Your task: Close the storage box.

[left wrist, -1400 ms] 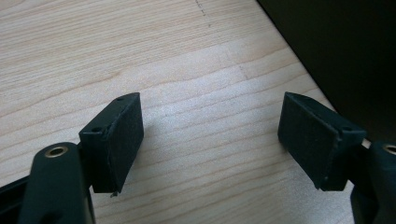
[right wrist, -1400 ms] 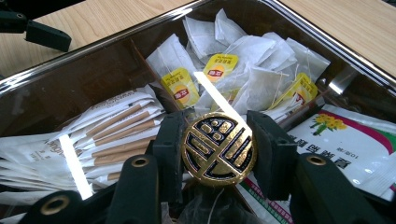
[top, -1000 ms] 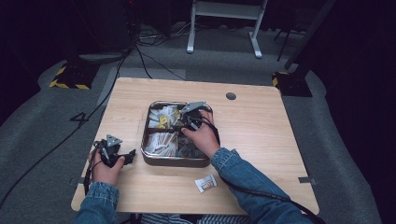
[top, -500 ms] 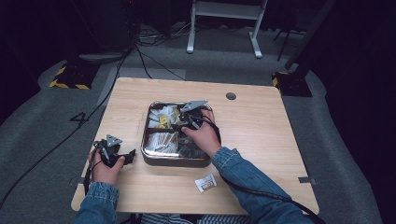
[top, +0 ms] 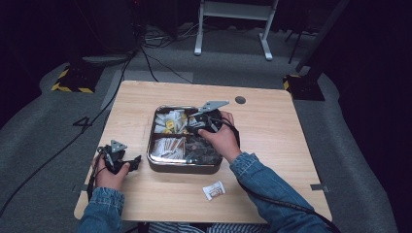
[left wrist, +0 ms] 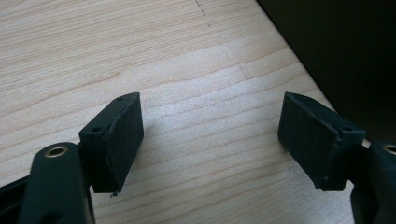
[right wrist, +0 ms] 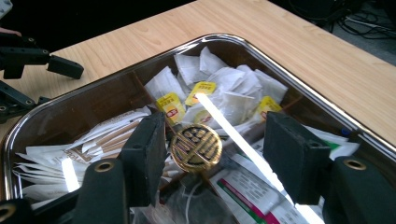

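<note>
Right gripper (right wrist: 212,149) over the tray (right wrist: 289,79), jaws spread wide, nothing clamped. Between the jaws, close to the left one but whether touching cannot be told: gold knob (right wrist: 196,148), round, embossed, standing up from the tray's middle where the dividers meet. Behind the knob, tea bags (right wrist: 224,88) with yellow tags, heaped in the far compartment. To the left, white paper sachets (right wrist: 56,154) stacked in another compartment. Below the knob, flat packets (right wrist: 252,191) with green and red print.

From above: tray (top: 158,167) near the table's (top: 272,165) middle, right gripper (top: 197,124) held over its central part, grey plate on top tilted, right hand (top: 221,141) wrapped around the body, denim sleeve (top: 265,189) running back to the near edge. Tea bags (top: 170,121) in the far-left section, sachets (top: 167,145) in the near-left, darker packets (top: 201,150) at the right, partly under the hand.

Left gripper (top: 138,160) down on the table, well left of the tray, gripped by the left hand (top: 109,174). Along its own view: left gripper (left wrist: 210,135) released, jaws far apart, bare wood between them, table edge at the right.

One small wrapped packet (top: 214,190) alone on the table, near the front edge, apart from the tray.
</note>
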